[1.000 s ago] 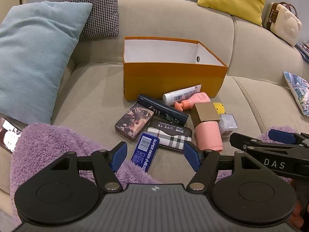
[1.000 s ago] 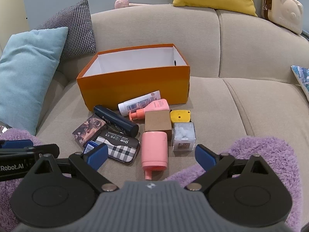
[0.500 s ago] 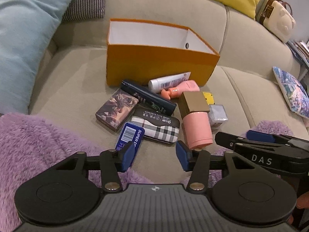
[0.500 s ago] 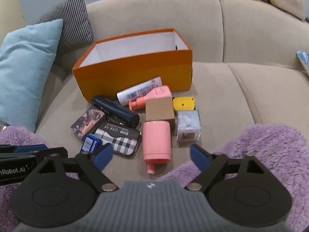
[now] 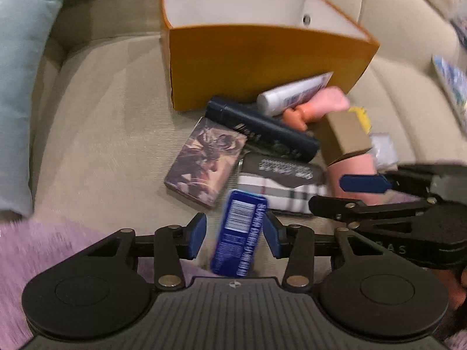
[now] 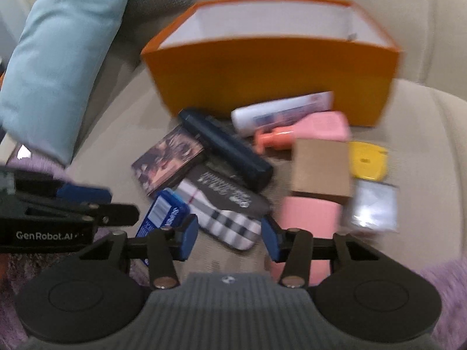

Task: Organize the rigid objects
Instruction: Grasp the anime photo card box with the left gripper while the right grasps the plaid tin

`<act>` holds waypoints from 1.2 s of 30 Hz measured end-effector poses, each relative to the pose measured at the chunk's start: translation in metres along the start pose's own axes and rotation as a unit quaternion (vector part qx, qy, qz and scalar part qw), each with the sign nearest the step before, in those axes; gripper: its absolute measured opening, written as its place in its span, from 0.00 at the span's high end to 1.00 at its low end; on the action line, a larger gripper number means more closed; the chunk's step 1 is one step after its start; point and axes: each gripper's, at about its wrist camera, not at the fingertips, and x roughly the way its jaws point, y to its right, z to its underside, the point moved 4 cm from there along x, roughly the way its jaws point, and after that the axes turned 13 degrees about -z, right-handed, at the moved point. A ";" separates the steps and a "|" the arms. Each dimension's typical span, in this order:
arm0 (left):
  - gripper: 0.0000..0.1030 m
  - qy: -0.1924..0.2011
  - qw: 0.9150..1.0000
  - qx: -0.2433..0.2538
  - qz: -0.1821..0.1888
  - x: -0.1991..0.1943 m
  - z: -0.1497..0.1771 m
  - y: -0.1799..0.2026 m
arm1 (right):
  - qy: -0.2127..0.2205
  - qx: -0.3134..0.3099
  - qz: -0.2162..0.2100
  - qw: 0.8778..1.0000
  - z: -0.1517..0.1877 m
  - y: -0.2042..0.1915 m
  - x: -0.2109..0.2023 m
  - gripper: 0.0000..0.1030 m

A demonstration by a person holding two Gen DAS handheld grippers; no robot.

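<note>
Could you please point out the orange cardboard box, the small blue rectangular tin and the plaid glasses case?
orange cardboard box [image 5: 262, 64]: left wrist view, front wall.
small blue rectangular tin [image 5: 240, 230]: left wrist view, printed top face.
plaid glasses case [image 6: 224, 213]: right wrist view, checked lid.

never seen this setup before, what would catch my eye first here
The big orange box standing open on the sofa, white inside. Right in front of it lies a heap of small items, and the left tool straddles the nearest one, a blue tin.
</note>
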 end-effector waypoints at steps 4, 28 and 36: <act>0.49 -0.016 0.999 0.034 -0.018 0.016 -0.010 -0.008 | -0.053 -0.077 0.006 0.996 -0.009 -0.003 0.031 0.51; 0.29 -0.069 0.996 0.051 -0.015 0.067 -0.042 -0.013 | -0.135 -0.044 -0.070 0.987 -0.060 0.028 0.075 0.63; 0.30 -0.103 0.994 -0.044 -0.017 0.050 -0.029 -0.020 | -0.090 -0.027 -0.069 0.993 -0.058 0.023 0.041 0.85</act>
